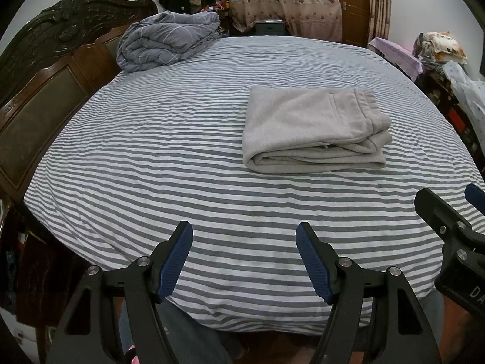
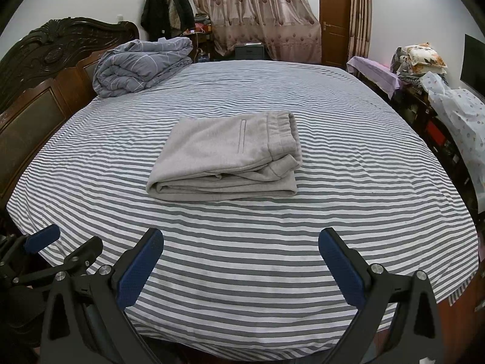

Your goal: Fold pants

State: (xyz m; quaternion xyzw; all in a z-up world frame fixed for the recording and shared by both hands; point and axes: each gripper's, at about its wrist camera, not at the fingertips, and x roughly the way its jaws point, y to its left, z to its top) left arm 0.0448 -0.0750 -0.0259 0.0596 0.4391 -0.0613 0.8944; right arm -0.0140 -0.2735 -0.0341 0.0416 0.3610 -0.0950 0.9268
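Observation:
Light grey pants (image 1: 309,127) lie folded into a compact stack on the striped bed (image 1: 151,151), waistband to the right; they also show in the right wrist view (image 2: 224,157). My left gripper (image 1: 244,236) is open and empty, over the bed's near edge, well short of the pants. My right gripper (image 2: 241,242) is open and empty, also near the front edge, apart from the pants. The right gripper shows at the left wrist view's right edge (image 1: 448,215).
A folded grey quilt (image 1: 169,39) sits at the bed's far left by the dark wooden headboard (image 1: 45,69). Cluttered furniture with pillows and bags (image 2: 430,69) lines the right side. Curtains (image 2: 257,12) and a door (image 2: 335,18) stand behind.

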